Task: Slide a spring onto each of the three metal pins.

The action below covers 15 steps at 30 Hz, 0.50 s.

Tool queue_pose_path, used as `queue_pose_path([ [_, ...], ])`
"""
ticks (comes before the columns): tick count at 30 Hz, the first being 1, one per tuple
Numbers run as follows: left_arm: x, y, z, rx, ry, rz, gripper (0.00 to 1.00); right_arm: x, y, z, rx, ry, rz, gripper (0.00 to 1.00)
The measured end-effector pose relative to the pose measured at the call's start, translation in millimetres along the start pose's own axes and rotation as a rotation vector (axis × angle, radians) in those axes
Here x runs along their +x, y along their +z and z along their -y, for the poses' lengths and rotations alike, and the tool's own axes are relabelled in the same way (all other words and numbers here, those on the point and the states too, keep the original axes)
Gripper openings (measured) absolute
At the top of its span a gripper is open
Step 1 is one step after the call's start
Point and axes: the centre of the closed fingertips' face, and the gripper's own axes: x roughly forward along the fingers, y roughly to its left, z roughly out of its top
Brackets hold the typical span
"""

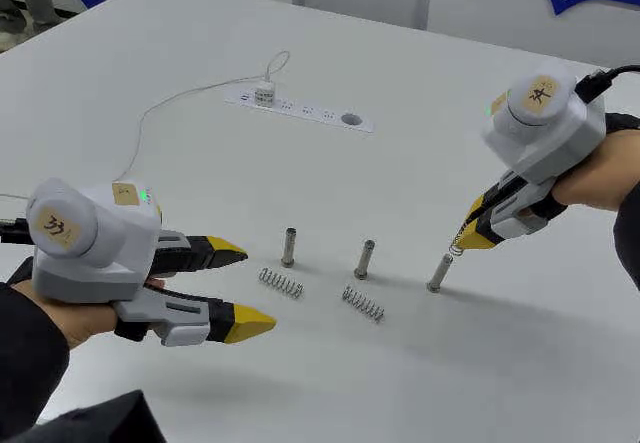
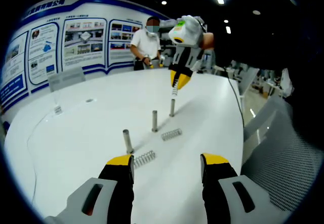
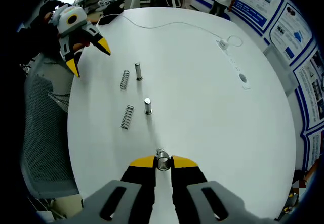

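You're pinching spring (image 3: 162, 159) in R gripper (image 1: 466, 240) fingers just above rightmost pin (image 1: 440, 272); coming in off-axis is risking toppling it, spring popping free. L gripper (image 1: 257, 288) fingers spread.

Head view down over the table (image 1: 400, 43); gripper views from opposite ends, the three pins (image 1: 364, 259) common to all.

Pins (image 1: 364, 258): smooth grey metal, dull sheen. Springs (image 1: 280, 282): bright coiled wire. Bench (image 1: 420, 173): smooth matt white. Left gripper (image 1: 258, 288) shell: matt plastic.
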Motion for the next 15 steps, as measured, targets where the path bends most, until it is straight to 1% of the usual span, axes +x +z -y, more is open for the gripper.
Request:
queue_pose_path([
  [15,-0.1,-1.6,-1.1,-0.004,0.005,-0.001,0.54,21.4,-3.9,-2.4,0.007,0.034,-0.031,0.12],
])
